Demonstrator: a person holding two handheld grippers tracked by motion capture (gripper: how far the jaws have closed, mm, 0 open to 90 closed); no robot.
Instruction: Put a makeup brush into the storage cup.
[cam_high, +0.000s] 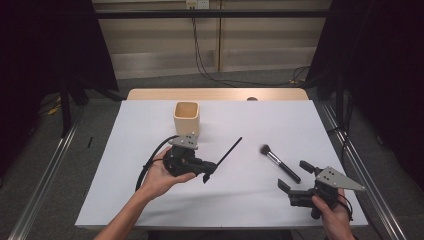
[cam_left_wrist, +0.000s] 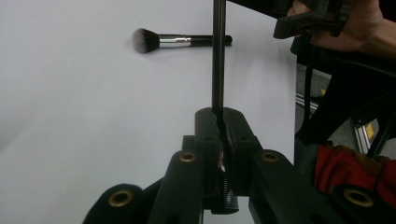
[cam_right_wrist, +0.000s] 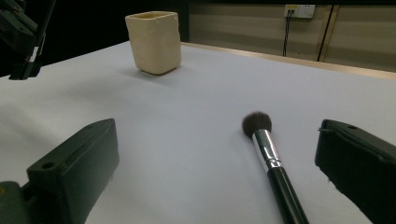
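White sheeting covers the table (cam_high: 150, 200), with a cream cup (cam_high: 186, 117) near its far edge. Left tool (cam_high: 209, 172) is clenched on a thin black stick (cam_high: 229, 151) that points up-right over the table. Right tool (cam_high: 295, 176) stands released, just short of a makeup brush (cam_high: 279, 163) lying flat.

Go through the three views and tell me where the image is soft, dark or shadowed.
High view: even light on the white table, surroundings dark, faint shadow beside the cup. Left gripper view: the left tool up close is dim and soft, the makeup brush beyond fairly sharp. Right gripper view: the right tool has blurred dark jaws at the edges, the brush casts a soft shadow.
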